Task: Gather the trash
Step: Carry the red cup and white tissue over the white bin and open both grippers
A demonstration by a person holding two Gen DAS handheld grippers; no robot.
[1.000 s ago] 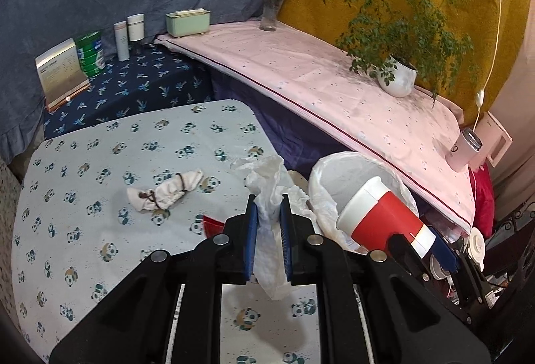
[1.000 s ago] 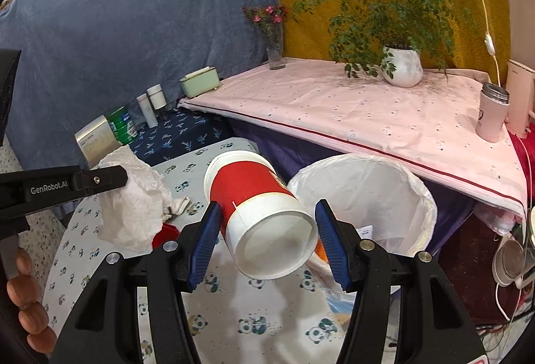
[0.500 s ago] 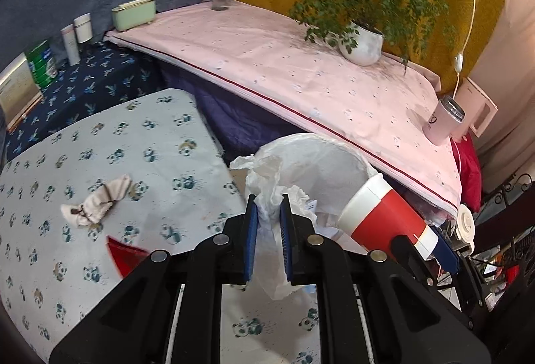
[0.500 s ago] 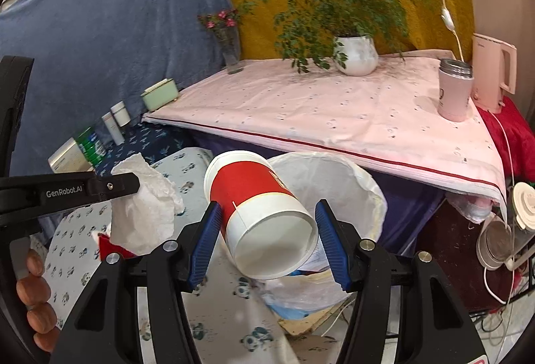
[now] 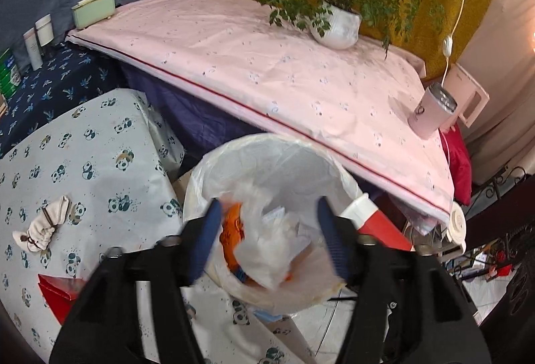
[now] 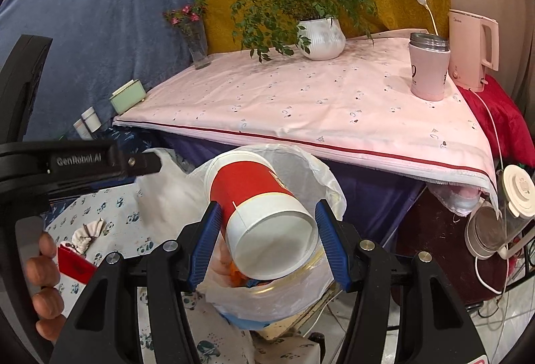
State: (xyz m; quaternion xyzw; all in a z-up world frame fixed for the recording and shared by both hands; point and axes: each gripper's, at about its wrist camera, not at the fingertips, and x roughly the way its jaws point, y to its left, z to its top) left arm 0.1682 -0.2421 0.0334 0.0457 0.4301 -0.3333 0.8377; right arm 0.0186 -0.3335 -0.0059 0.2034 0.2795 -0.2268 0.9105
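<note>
A crumpled white tissue [image 5: 267, 250] is seen loose over the mouth of the white-lined trash bin [image 5: 200, 176], between the widely parted blue fingers of the left gripper [image 5: 269, 240], which grips nothing. A red-and-white paper cup [image 6: 264, 213] is clamped on its side between the fingers of the right gripper [image 6: 269, 242], tilted above the bin's rim, with its base turned toward the camera. On the panda-print table [image 5: 100, 170] beside the bin, a tied white cloth bundle [image 5: 40, 230] and a red scrap [image 5: 57, 290] are left lying.
</note>
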